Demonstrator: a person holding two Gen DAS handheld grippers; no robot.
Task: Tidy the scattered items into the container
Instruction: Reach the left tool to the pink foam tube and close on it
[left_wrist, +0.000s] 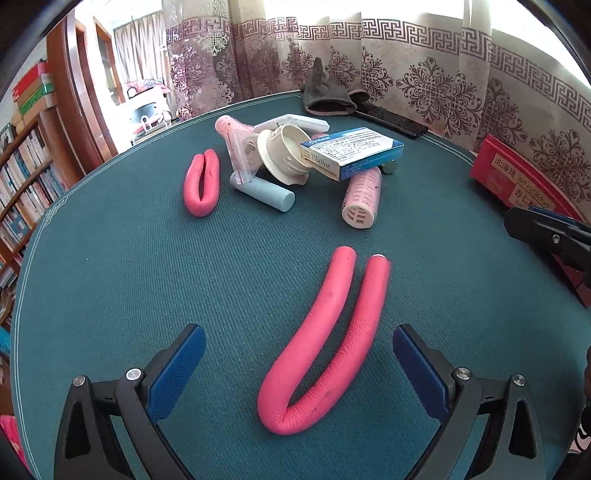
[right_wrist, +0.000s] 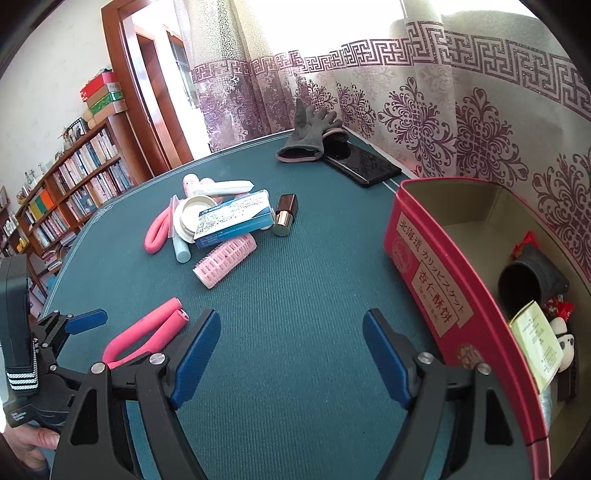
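Note:
A long pink foam curler, bent into a U, lies on the green table between the wide-apart blue pads of my left gripper, which is open and not touching it. Farther back is a pile: a second bent pink curler, a pale blue tube, a cream jar, a blue-and-white box and a pink hair roller. A lipstick stands by the box. My right gripper hangs open over bare cloth, left of the red tin.
The tin holds a dark cup, a folded paper and a small panda toy. A grey glove and a black phone lie at the table's far edge by the curtain. A bookshelf stands off the left side.

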